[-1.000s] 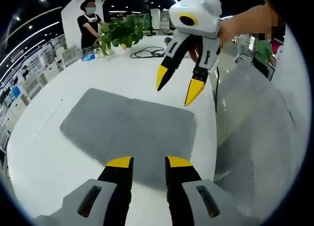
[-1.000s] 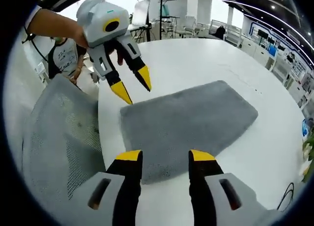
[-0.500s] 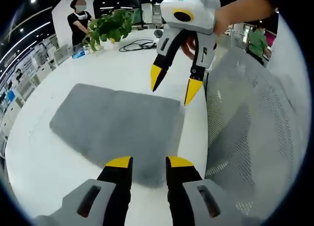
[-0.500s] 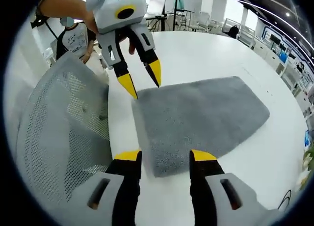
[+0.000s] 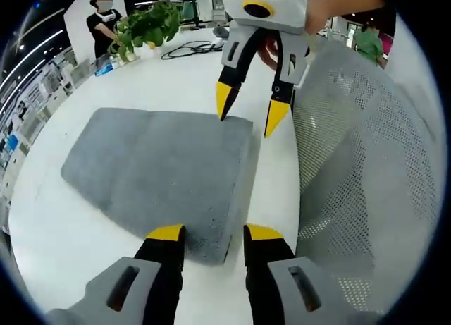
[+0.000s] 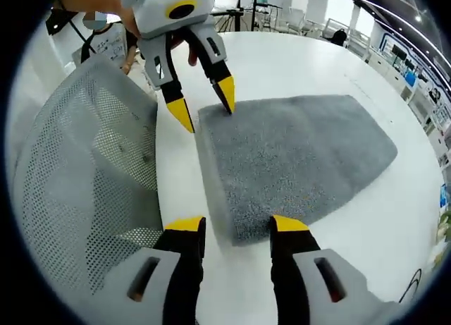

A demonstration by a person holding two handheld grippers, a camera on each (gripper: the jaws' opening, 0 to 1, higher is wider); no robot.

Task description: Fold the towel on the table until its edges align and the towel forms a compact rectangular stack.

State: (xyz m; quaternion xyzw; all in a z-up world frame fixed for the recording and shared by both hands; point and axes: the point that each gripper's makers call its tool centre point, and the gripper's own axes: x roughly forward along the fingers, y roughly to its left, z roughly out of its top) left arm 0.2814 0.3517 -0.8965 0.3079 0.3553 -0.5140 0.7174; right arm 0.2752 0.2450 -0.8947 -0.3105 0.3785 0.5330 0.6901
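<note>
While you work from the tabletop's near edge, your left gripper [image 5: 209, 232] and right gripper [image 6: 230, 225] each stand with jaws parted, holding nothing, straddling the two near corners of the grey towel [image 5: 158, 170], presumably to lift that edge for a first fold. Item: towel, flat, unfolded, beside the mesh chair back [image 5: 356, 149]. Item: white tabletop [image 5: 60, 233], smooth. Far edge: potted plant [image 5: 146, 25], black cable [image 5: 187, 48]; open hall beyond.

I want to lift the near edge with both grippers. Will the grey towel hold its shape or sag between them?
The grey towel looks plush and lies limp and flat on the table, so it would probably sag between the left gripper and the right gripper. Its fuzzy pile should grip well. It looks thick, so perhaps slightly weighty.
</note>
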